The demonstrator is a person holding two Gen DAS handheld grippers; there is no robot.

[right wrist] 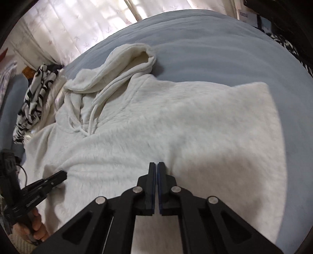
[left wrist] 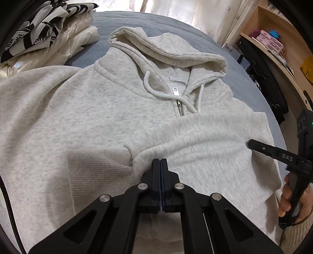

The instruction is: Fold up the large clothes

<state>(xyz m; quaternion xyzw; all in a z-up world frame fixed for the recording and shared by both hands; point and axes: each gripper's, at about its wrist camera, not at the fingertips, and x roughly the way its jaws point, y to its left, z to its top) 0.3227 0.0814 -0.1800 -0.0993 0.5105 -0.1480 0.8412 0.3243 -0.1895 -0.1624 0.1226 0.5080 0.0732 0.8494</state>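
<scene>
Fleece hoodie: light grey hoodie (left wrist: 97, 121) lies face up across the blue-grey bed (left wrist: 121, 21), hood (left wrist: 166, 48) toward the far edge by the curtains (left wrist: 176, 7).
Sleeve: one sleeve is folded over the chest, ribbed cuff (left wrist: 97, 172) just beside the left tongs.
Left tongs: left tongs (left wrist: 160, 162) together, tips on the folded sleeve fabric; can't tell if any cloth is pinched.
Right tongs: right tongs (right wrist: 157, 165) together, nothing visibly between the pads, tips over the hoodie body.
Left wrist view only: zipper (left wrist: 179, 105) with pull, drawstrings (left wrist: 148, 86), wooden shelf (left wrist: 277, 39) with pink boxes past the bed's right edge, right tongs coming in from the right with the holding hand (left wrist: 293, 199).
Right wrist view only: the folded side's straight edge near the bed's right edge, bare bed beyond it; left tongs at lower left with fingers (right wrist: 37, 224) on the handle.
Both views: black-and-white patterned cloth (left wrist: 39, 31) on a cream pile (left wrist: 68, 45) at the bed's far left corner.
Blur: right wrist view is smeared, fabric detail soft.
</scene>
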